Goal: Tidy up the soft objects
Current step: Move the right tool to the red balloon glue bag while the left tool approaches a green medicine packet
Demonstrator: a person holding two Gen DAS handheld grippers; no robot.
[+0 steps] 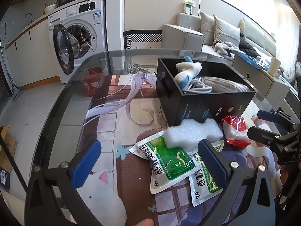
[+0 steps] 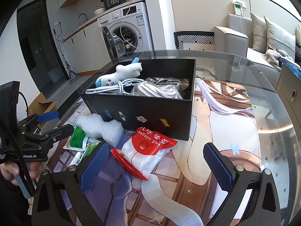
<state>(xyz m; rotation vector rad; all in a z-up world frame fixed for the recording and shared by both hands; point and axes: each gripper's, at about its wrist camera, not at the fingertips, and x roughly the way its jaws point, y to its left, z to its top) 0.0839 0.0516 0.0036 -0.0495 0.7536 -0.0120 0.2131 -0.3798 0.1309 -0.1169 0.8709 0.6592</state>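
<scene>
Left gripper (image 1: 150,162): jaws spread wide, empty, poised over two green medicine sachets (image 1: 172,166) with a white foam block (image 1: 191,133) lying across their far edge. Right gripper (image 2: 160,166): likewise wide and empty, straddling the red-and-white balloon glue packet (image 2: 145,153) on the printed mat (image 2: 222,126). Just beyond, touching the foam: black box (image 2: 150,116) already holding a plush toy (image 2: 120,73), coiled white cable (image 2: 122,86) and bagged fabric (image 2: 160,89). Likely risks: slippery film sliding from the pads if pinched at an edge; both overlapping sachets lifting together; foam dragged along; box nudged aside.
</scene>
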